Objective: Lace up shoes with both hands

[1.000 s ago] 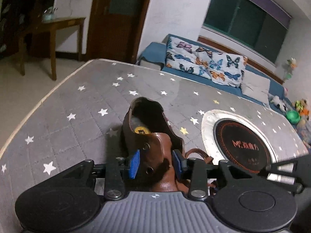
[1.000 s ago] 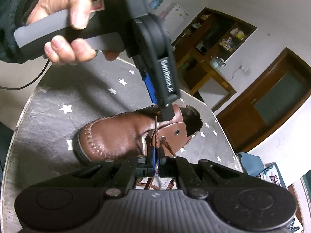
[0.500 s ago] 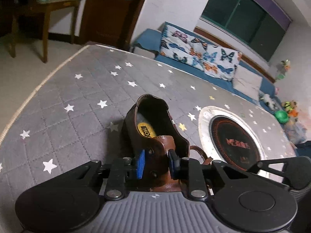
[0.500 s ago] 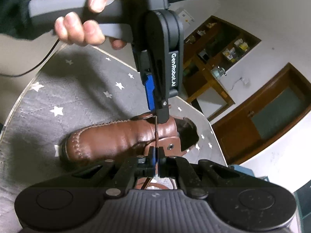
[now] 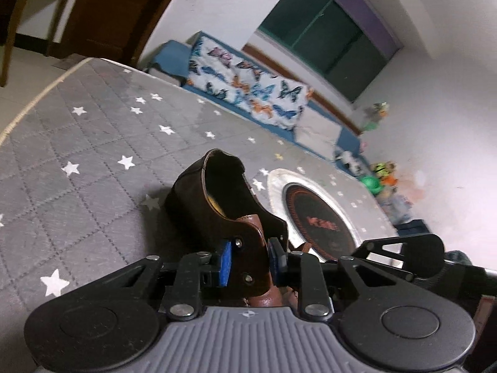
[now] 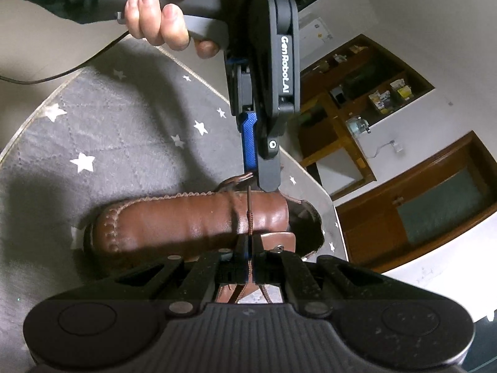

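A brown leather shoe [image 6: 192,220] lies on the grey star-patterned table [image 6: 102,130], toe to the left in the right wrist view. My right gripper [image 6: 248,245] is shut on the brown lace [image 6: 249,214], which runs taut across the tongue to the far eyelet side. My left gripper [image 5: 250,262] has its blue pads [image 5: 226,262] on either side of the shoe's eyelet flap [image 5: 248,255], pressed on it. It also shows from above in the right wrist view [image 6: 264,168], held by a hand. The heel opening [image 5: 223,180] faces away.
A round induction hob [image 5: 316,217] is set in the table right of the shoe. Behind are a blue sofa with a butterfly cushion [image 5: 248,90], a wooden door [image 6: 435,217] and shelves [image 6: 366,93]. Loose lace ends [image 6: 248,293] hang under my right gripper.
The left gripper has narrowed onto the eyelet flap. Both grippers tilted and rose; the shoe's tongue now faces the right camera more squarely, with the lace pulled tighter.
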`<state>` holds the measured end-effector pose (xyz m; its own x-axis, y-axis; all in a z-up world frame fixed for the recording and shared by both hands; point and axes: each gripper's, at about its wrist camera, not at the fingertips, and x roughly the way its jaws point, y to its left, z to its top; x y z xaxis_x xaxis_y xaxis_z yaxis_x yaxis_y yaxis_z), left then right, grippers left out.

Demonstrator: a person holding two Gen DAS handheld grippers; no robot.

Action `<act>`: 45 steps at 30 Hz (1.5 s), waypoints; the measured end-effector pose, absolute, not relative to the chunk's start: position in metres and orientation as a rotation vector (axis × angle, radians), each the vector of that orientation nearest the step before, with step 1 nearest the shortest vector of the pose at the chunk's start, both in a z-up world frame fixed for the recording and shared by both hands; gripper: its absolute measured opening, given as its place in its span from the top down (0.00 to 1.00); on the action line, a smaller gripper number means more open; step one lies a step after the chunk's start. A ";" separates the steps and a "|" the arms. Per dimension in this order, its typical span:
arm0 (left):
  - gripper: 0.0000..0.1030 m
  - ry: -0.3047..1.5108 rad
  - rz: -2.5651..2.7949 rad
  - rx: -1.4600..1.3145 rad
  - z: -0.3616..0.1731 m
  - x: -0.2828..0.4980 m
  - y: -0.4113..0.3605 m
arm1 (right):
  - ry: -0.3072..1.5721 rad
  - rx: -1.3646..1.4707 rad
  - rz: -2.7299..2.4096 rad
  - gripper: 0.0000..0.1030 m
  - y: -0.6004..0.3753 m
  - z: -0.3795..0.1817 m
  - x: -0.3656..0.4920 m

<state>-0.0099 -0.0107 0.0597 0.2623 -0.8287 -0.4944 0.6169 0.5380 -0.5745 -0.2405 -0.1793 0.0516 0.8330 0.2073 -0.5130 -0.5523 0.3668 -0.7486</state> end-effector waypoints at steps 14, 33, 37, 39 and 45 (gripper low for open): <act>0.72 0.807 -1.059 -0.412 0.041 -0.004 0.023 | 0.288 -1.308 0.479 0.99 -0.148 0.023 -0.235; 0.72 0.749 -1.128 -0.519 0.023 -0.001 0.033 | 0.146 -1.664 0.400 0.99 -0.121 -0.038 -0.223; 0.72 0.748 -1.132 -0.539 0.019 0.000 0.036 | 0.158 -1.668 0.388 0.99 -0.116 -0.041 -0.213; 0.72 0.749 -1.132 -0.541 0.019 0.001 0.037 | 0.163 -1.660 0.383 0.99 -0.114 -0.042 -0.209; 0.72 0.749 -1.130 -0.539 0.020 0.000 0.038 | 0.150 -1.613 0.401 0.99 -0.110 -0.036 -0.208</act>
<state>-0.0001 0.0379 0.0198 0.2328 -0.9382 -0.2560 0.6011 0.3457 -0.7205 -0.2083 -0.1103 -0.0356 0.9277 0.1434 -0.3446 -0.3347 -0.0889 -0.9381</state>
